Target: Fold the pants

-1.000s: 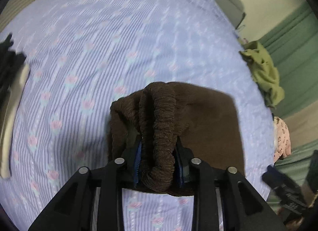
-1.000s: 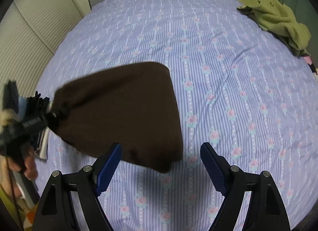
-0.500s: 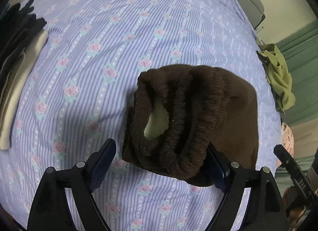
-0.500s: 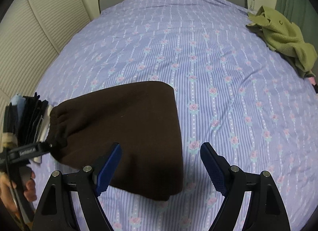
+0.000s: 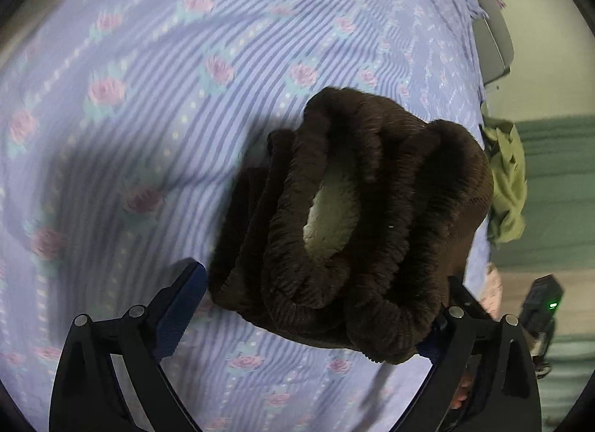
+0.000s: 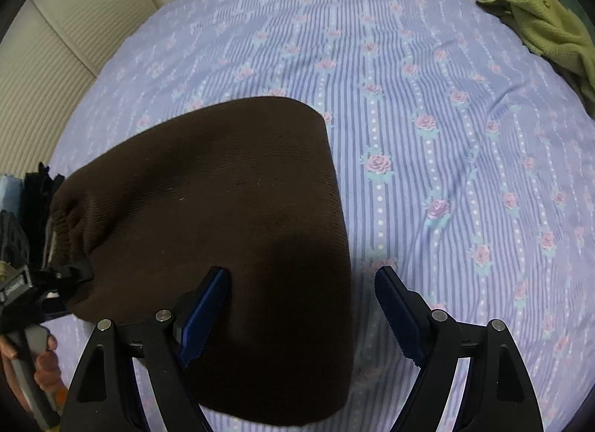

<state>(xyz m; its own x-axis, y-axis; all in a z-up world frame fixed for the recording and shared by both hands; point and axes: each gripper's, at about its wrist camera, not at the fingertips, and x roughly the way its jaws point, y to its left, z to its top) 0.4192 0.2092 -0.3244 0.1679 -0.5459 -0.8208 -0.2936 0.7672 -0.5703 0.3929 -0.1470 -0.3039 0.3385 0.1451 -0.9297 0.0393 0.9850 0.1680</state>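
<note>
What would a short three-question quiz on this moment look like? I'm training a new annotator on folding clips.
1. True or false: the left gripper is clamped shut on the brown pants.
2. Which end of the pants faces the left wrist camera? A) the leg hems B) the bunched waistband C) a back pocket
3. Fill in: the green garment lies near the ____ edge of the bedspread in the right wrist view.

Key: 1. False, its jaws are spread with the waistband between them. 2. B. 3. Far right; the right gripper, open, hovers at the pants' near right edge.
</note>
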